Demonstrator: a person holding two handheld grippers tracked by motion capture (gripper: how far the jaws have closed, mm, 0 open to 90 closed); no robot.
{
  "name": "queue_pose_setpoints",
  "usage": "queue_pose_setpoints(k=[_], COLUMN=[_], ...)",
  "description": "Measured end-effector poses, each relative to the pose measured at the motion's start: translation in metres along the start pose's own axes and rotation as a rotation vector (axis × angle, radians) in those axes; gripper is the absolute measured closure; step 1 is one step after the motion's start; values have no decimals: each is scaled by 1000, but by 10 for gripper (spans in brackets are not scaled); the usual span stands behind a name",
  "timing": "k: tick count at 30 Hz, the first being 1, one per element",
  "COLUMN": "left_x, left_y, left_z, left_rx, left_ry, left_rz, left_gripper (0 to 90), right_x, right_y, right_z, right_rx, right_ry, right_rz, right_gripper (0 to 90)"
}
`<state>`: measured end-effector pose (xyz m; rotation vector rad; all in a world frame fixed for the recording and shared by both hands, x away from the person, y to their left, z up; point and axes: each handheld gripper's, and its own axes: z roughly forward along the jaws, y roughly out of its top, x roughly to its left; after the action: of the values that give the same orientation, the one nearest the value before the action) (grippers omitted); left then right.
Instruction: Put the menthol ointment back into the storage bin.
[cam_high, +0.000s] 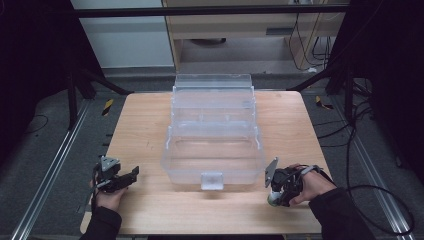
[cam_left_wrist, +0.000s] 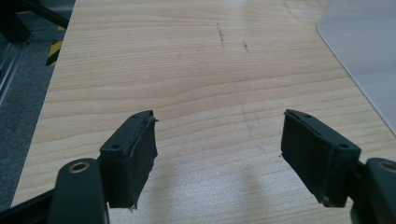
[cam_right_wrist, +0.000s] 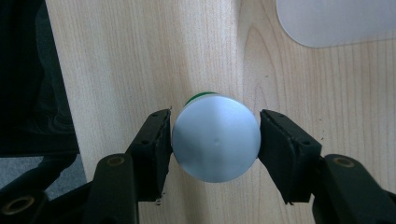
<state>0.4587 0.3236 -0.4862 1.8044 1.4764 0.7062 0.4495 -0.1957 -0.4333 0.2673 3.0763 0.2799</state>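
One wooden bench (cam_high: 150, 140) carries one clear plastic organiser box (cam_high: 212, 135), which stands open with its lid tipped back at the far side and a single latch tab (cam_high: 212, 180) on its near wall. Two handheld grippers are present, one in each hand. The left gripper (cam_high: 131, 175) sits at the near left of the bench, with the box ahead and to its right; its jaws stand wide apart with nothing between them, and in the left gripper view the left gripper (cam_left_wrist: 218, 154) has bare wood grain between the pads and one rounded corner of the box ahead to its right. The right gripper (cam_high: 272, 198) sits at the near right, with the box ahead and to its left. In the right gripper view the right gripper (cam_right_wrist: 215, 140) is closed narrowly onto one small cylindrical container (cam_right_wrist: 215, 137), both pads touching its sides. The container's flat, pale round end faces the camera, so its long axis runs away from the gripper toward the bench surface; a green band shows at its far edge. Whether it touches the bench cannot be told.
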Motion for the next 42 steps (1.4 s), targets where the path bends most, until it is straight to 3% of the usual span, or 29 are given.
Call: queue_pose_setpoints(k=[19, 42], left_x=[-1, -1], left_y=[0, 0], left_z=[0, 1], left_rx=[1, 3], left_ry=[1, 2], left_rz=[-4, -2], left_gripper=[258, 258], right_x=[-4, -7], right_y=[3, 10], right_z=[0, -34], right_rx=[24, -19], right_ry=[23, 10], right_rz=[24, 84], right_gripper=[504, 504])
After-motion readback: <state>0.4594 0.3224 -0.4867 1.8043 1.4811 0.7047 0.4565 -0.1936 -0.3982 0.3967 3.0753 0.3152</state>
